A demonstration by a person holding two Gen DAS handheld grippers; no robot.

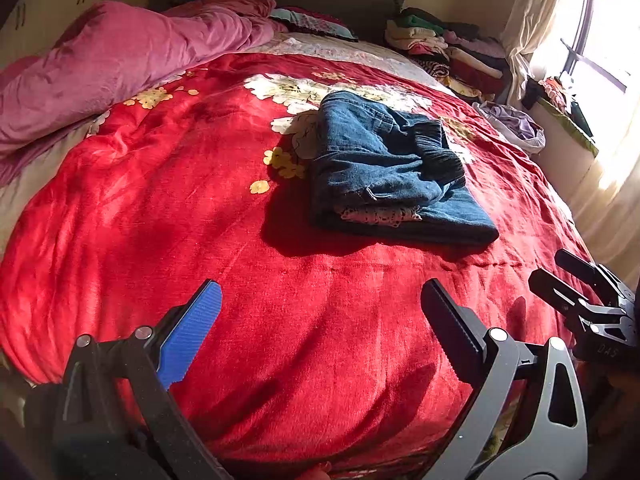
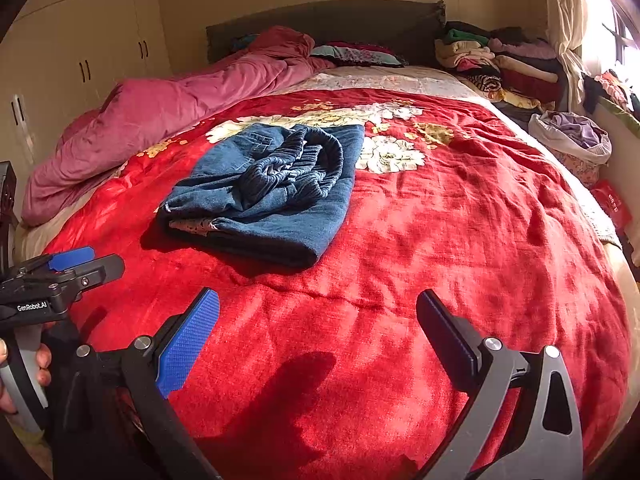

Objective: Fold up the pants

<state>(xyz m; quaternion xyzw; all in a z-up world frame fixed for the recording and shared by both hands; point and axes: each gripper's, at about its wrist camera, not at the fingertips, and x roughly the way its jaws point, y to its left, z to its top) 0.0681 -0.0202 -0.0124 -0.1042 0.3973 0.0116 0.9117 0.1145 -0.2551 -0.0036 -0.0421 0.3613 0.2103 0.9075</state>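
Hovering: left gripper (image 1: 320, 332), right gripper (image 2: 318, 334), fingers spread wide, empty; pants (image 1: 384, 168) folded.

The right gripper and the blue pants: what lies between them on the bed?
Only the red blanket, with a raised crease across it. The right wrist view shows nothing else between the open right gripper and the folded pants.

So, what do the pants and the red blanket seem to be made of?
Pants: likely denim, matte faded blue, with a ribbed knit waistband, probably elastic. Red blanket: looks like plush fleece, soft nap with slight sheen in sunlight.
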